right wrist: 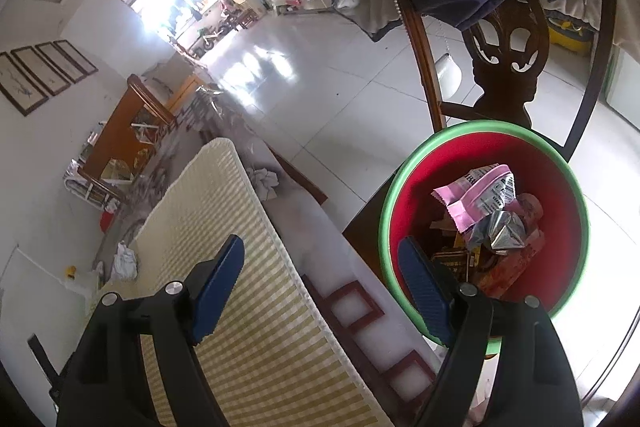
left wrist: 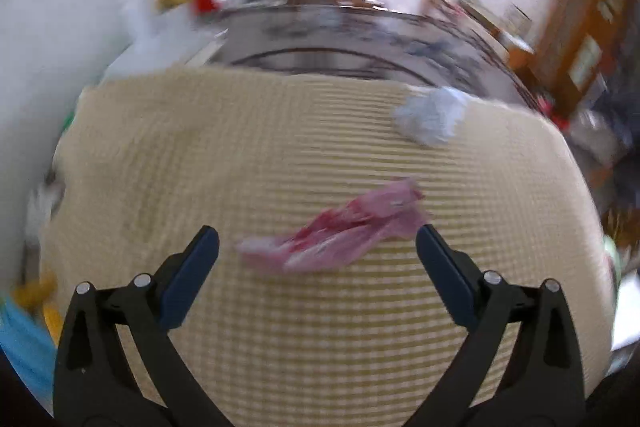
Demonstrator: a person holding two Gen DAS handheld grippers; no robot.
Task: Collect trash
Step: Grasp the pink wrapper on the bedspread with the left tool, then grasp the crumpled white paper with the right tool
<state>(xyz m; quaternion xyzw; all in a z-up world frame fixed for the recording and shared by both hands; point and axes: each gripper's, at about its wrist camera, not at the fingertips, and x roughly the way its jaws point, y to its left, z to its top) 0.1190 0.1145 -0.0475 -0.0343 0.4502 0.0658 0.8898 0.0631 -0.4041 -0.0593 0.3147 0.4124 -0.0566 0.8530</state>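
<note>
Nearest in the left wrist view, the left gripper hangs with its blue-padded jaws spread wide and nothing between them, just above the cream and yellow checked woven mat. A crumpled pink and red plastic wrapper lies flat on the mat, just ahead of the jaw tips and roughly centred in the gap. Toward the mat's far right corner sits a crumpled pale blue-white wad of paper. This whole view is smeared with blur, so fine edges are hard to read.

The right gripper is likewise released and empty, poised over the mat's right-hand edge. Off that edge, below table level, stands the round red bin with a green rim, already holding a pink printed packet and crushed foil. Another crumpled white wad rests just beyond the mat's far edge.

The wrapper looks thin and limp, so I would guess the risk is the jaws closing on mat weave, or pinching only a corner and dropping it short of the bin.
</note>
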